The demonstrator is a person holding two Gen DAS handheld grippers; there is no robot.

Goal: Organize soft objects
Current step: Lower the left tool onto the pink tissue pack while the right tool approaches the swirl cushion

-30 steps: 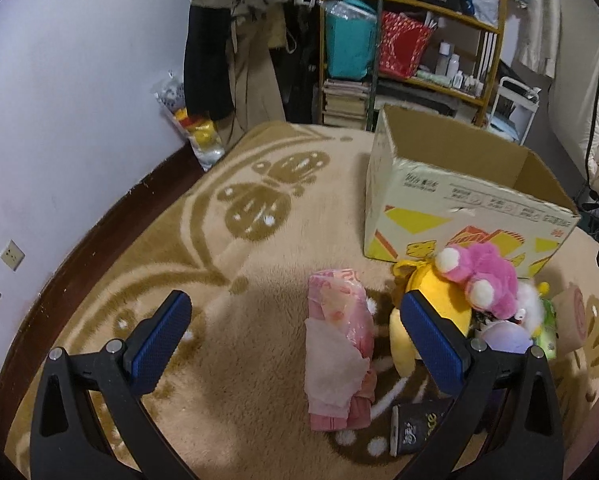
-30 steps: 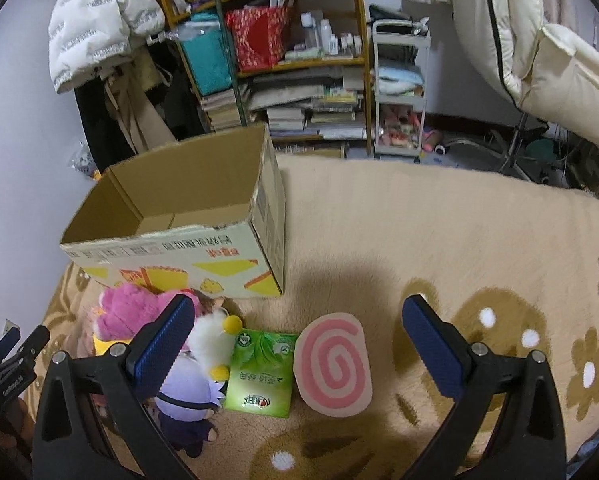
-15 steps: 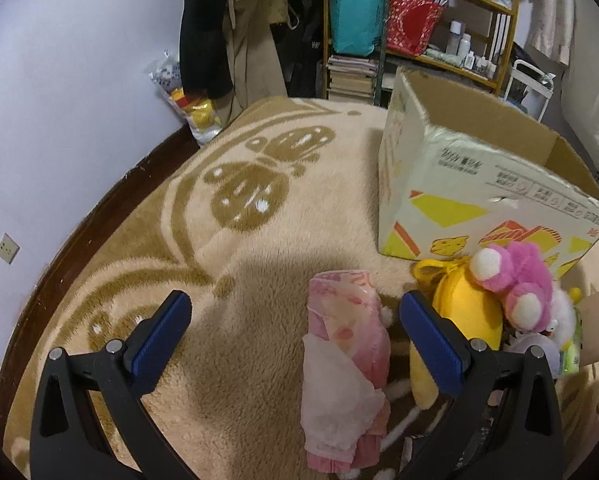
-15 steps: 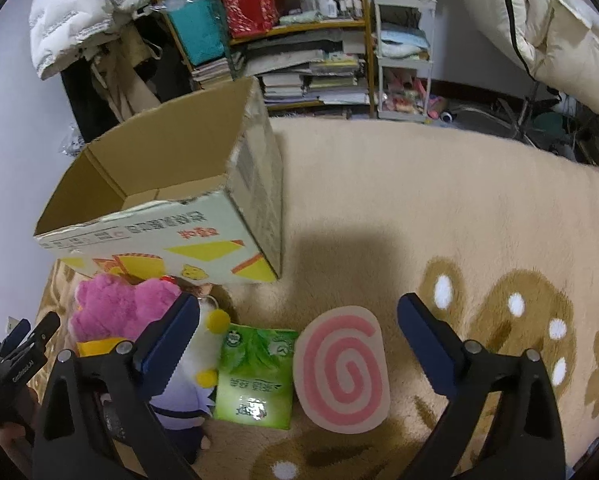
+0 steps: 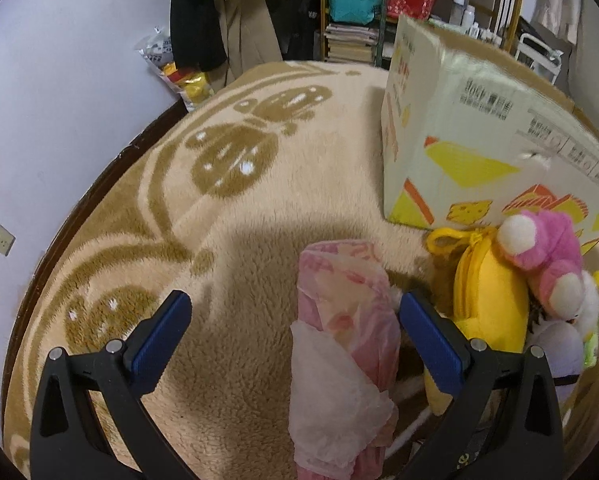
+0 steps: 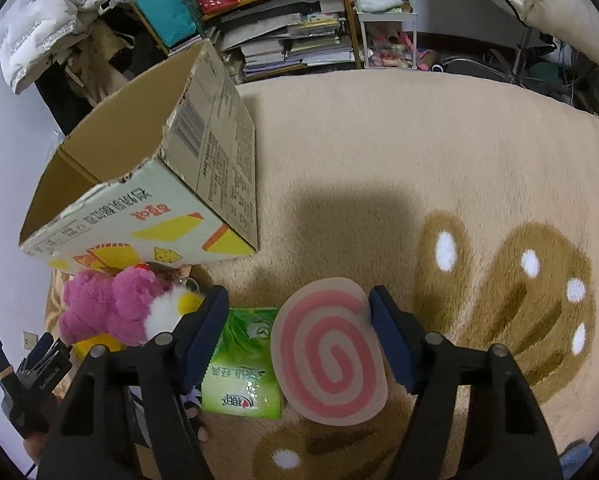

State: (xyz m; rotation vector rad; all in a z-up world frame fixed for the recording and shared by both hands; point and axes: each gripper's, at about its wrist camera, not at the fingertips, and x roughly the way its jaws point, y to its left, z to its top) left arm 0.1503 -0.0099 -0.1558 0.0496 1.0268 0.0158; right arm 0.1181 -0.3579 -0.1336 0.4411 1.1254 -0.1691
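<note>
My right gripper [image 6: 297,308] is open, low over the carpet, with its jaws on either side of a flat pink-swirl cushion [image 6: 328,354]; the right pad sits at the cushion's edge. A green tissue pack [image 6: 241,364] lies just left of the cushion. My left gripper [image 5: 295,320] is open, and a pink wrapped tissue pack [image 5: 345,344] lies between its fingers, nearer the right one. A yellow plush [image 5: 489,304] and a pink plush [image 5: 547,252] lie beside an open cardboard box [image 5: 479,152]; the box also shows in the right wrist view [image 6: 159,184].
A beige patterned carpet [image 6: 399,168] covers the floor. Shelves with books and bags [image 6: 283,28] stand behind the box. A white wall [image 5: 59,100] with a dark baseboard runs along the left. A white and purple plush [image 5: 563,344] lies by the yellow one.
Both grippers have moved forward and lower toward the objects. The right gripper's jaws have narrowed around the swirl cushion. The left gripper now straddles the pink tissue pack.
</note>
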